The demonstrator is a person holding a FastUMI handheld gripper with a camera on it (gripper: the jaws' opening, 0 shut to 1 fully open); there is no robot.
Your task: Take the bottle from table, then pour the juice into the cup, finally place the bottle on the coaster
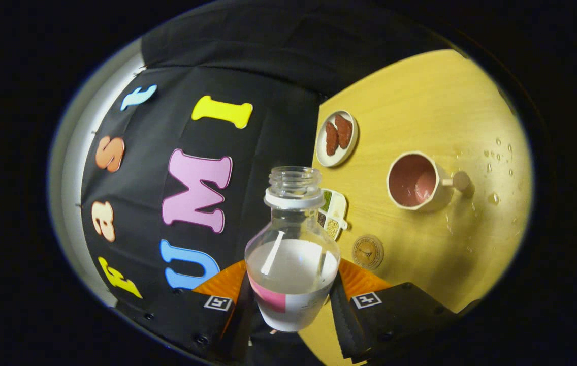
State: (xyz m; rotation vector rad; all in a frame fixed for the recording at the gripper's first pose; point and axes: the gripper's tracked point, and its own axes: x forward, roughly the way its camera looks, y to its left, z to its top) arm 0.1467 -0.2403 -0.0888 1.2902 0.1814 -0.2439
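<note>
Gripper view: the tongs [292, 305] are clamped on the lower body of a clear juice bottle [292, 254], one finger pressing each side of it, so the taking step looks done. The bottle is uncapped, and a level of pale liquid sits in its lower half. Its long axis runs along the fingers, neck pointing away from them and mouth open toward the far side; the whole scene is rolled in this view, which suggests the bottle is tipped sideways relative to the surface [430, 101], though how far I cannot tell.

The cup [415, 181], pink inside with a handle, stands on the surface well to the right of the bottle's mouth. Something wet appears to lie in its bottom, and droplets [497, 152] dot the wood beyond it, so pouring may be partly or wholly done; I cannot say which.

The round coaster [367, 251] lies bare just right of the bottle, near the fingers. Placing the bottle on it remains. A plate of snacks [337, 138] and a small divided dish [333, 212] sit farther off.
</note>
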